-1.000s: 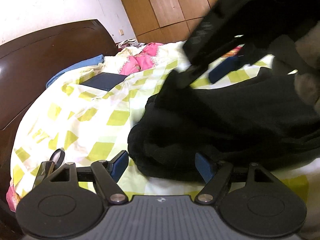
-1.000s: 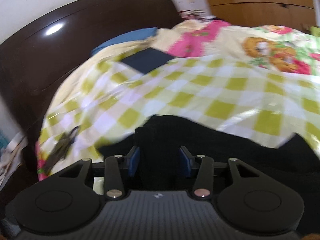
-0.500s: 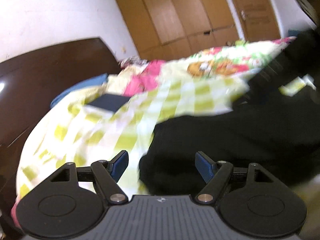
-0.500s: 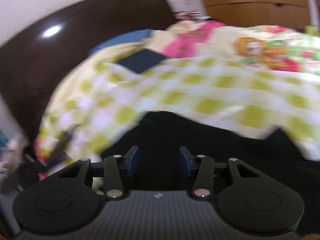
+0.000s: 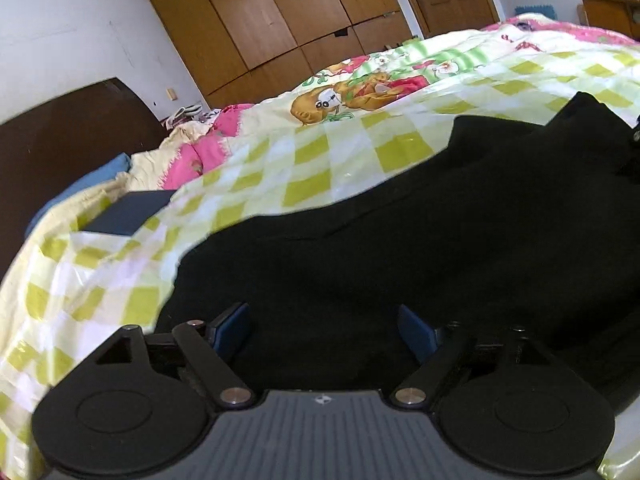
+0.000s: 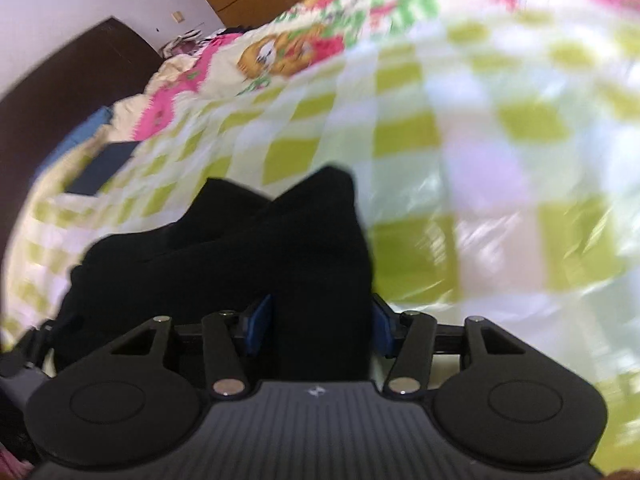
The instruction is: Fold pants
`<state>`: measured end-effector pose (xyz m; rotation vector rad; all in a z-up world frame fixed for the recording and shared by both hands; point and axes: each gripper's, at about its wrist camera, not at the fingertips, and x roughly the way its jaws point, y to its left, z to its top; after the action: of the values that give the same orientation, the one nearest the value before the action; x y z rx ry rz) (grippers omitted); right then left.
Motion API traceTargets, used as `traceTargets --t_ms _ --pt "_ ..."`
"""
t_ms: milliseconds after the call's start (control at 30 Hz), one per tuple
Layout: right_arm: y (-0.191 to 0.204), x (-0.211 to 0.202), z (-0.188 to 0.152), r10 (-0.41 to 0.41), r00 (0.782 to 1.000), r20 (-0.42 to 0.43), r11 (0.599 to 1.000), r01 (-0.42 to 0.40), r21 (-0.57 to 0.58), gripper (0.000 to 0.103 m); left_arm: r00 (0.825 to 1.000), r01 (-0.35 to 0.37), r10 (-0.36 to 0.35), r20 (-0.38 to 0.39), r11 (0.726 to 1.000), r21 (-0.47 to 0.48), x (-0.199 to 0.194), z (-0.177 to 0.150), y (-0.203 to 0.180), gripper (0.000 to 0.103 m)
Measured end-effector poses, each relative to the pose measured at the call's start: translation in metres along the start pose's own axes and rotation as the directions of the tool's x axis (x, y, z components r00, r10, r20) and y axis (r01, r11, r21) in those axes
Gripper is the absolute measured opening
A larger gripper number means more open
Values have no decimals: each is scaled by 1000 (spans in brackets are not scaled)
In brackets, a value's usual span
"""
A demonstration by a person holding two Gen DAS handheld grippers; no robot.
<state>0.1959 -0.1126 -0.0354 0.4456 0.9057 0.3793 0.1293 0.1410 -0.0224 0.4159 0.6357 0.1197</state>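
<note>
The black pants (image 5: 400, 240) lie bunched on the green-and-white checked bedspread. My left gripper (image 5: 324, 330) is open, its blue pads wide apart, right at the near edge of the pants with black cloth between them. My right gripper (image 6: 320, 324) is shut on a thick fold of the pants (image 6: 280, 248), blue pads pressed to both sides of the cloth. The right wrist view is blurred by motion.
The checked bedspread (image 5: 312, 160) covers the bed, with a cartoon-print quilt (image 5: 360, 88) and pink bedding (image 5: 208, 148) behind. A dark flat book-like object (image 5: 128, 212) lies near the dark wooden headboard (image 5: 60, 140). Wooden wardrobes (image 5: 280, 16) stand at the back.
The right gripper, still holding the cloth, has swung to the right over the bed. The left gripper has dropped onto the pants and turned right; the other gripper no longer shows in its view.
</note>
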Motion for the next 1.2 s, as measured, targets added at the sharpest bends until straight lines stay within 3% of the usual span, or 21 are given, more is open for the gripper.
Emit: traceTargets --t_ms 67,133,200,267,400,500,667,833,1000,1100,1200 --pt "-9 1 1 60 998 6 998 -60 37 64 999 -29 29 13 1000 8 -6 7 -1 95" --pt "-16 -4 3 120 993 2 990 -120 73 60 997 -69 68 29 997 28 -3 9 -2 94" --pt "-30 -9 1 184 983 19 969 -185 161 49 997 -74 74 3 996 57 4 7 -9 95" --pt "-42 -4 -2 265 964 13 925 -259 277 26 997 -81 82 -12 993 85 9 2 -15 94" --pt "-56 -6 1 343 939 38 872 -333 358 17 994 -100 104 -24 986 130 3 3 -25 93" --pt "-74 -23 5 313 948 58 883 -313 350 12 997 -66 71 -34 989 131 -7 8 -36 93" --pt "-114 -69 2 213 973 92 904 -232 360 12 999 49 -50 -1 985 165 -34 19 -89 91" --pt "-148 -117 -6 117 987 112 914 -151 376 13 982 128 -153 113 971 203 -75 39 -130 91" --pt "-159 -126 -16 119 985 128 897 -162 411 16 957 53 -124 262 964 260 -72 80 -156 91" --pt "-159 -119 -17 113 984 135 888 -162 431 20 965 54 -120 232 961 271 -39 99 -171 91" --pt "-164 -123 -21 121 983 139 876 -171 450 21 977 24 -90 195 949 314 -19 95 -184 91"
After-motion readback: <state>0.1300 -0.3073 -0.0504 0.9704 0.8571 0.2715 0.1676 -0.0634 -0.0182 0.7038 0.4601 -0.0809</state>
